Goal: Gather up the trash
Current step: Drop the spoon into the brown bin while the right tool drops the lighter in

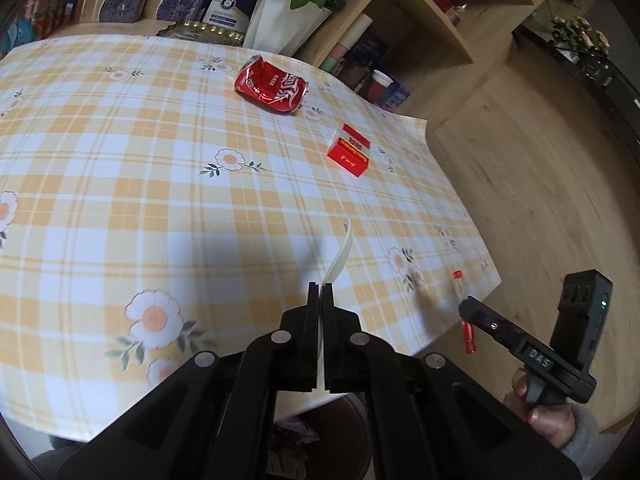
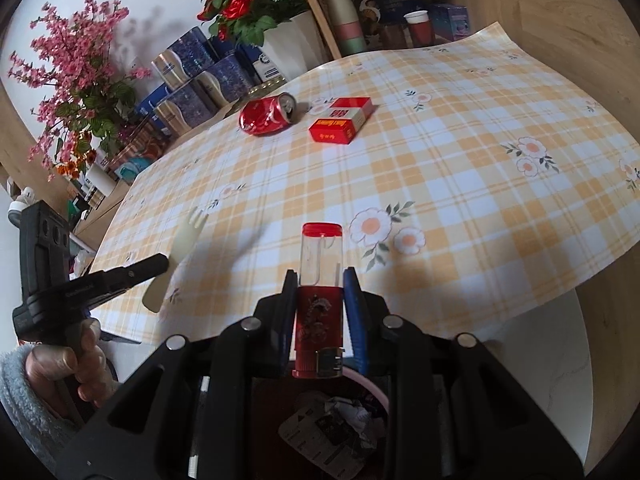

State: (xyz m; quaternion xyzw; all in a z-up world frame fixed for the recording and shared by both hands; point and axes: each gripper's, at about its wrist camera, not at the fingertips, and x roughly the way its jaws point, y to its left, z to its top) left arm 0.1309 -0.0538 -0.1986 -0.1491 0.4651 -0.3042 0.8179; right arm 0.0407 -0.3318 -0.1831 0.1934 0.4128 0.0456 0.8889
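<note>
My left gripper [image 1: 321, 286] is shut on a thin cream plastic fork [image 1: 340, 256], held edge-on above the near part of the checked tablecloth [image 1: 160, 168]. In the right wrist view the fork [image 2: 188, 232] shows its tines, sticking out of the left gripper [image 2: 162, 261]. My right gripper [image 2: 320, 273] is shut on a red lighter [image 2: 318, 312] with a clear upper half, over the table's near edge. From the left wrist view the lighter [image 1: 469, 336] hangs in the right gripper [image 1: 464, 305]. A crushed red can [image 1: 272, 86] and a red cigarette box [image 1: 349, 152] lie far on the table.
A bin [image 2: 378, 382] with crumpled paper stands below the table's near edge, under both grippers. A white pot of red roses [image 1: 280, 20], blue boxes [image 2: 188, 80] and pink flowers [image 2: 76, 64] line the far side. Wooden shelves [image 1: 420, 20] stand to the right.
</note>
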